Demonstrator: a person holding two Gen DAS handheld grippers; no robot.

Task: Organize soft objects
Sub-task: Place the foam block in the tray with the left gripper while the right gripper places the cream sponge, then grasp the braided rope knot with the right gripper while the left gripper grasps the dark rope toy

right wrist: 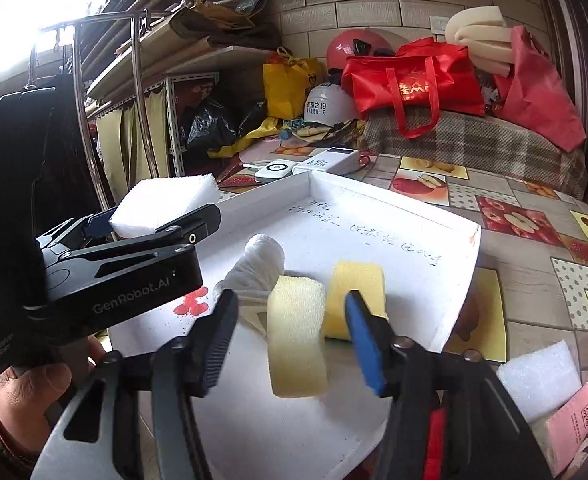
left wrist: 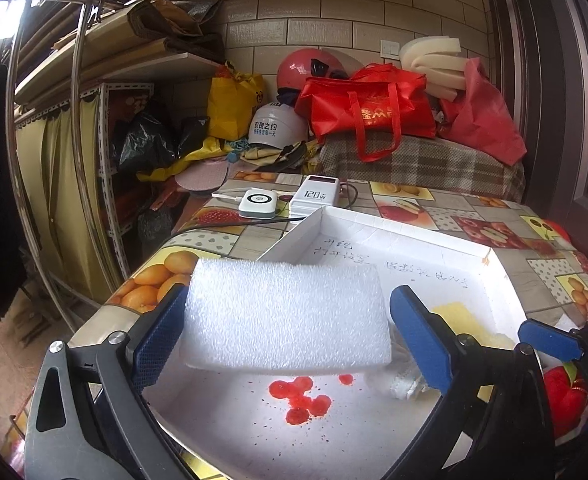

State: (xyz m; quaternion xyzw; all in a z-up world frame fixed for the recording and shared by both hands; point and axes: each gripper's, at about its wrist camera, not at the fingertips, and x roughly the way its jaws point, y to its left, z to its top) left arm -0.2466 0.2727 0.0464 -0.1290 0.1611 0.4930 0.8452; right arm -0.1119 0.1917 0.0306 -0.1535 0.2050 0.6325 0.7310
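Soft foam pieces are the items under sorting. Nearest in the right wrist view, a pale yellow foam block (right wrist: 297,336) stands upright between the spread jaws of the right gripper (right wrist: 294,344); neither pad presses on it, so the jaws are open. Just behind it sits a deeper yellow sponge block (right wrist: 360,292), and to its left a white crumpled cloth bundle (right wrist: 255,266). All three are over or on the shallow white cardboard tray (right wrist: 394,216), which bears handwritten marks and red stains (left wrist: 300,398).

In the left wrist view, a white rectangular foam slab (left wrist: 285,316) lies between the jaws of the left gripper (left wrist: 289,340). The left pad is at its edge, the right pad stands clear; jaws open, no grip. The slab hangs over the tray's left part.

A second white foam piece (right wrist: 538,380) lies on the fruit-patterned tablecloth (right wrist: 514,216) right of the tray. Farther back stand a white power bank (left wrist: 314,196) and a red tote bag (left wrist: 370,112).
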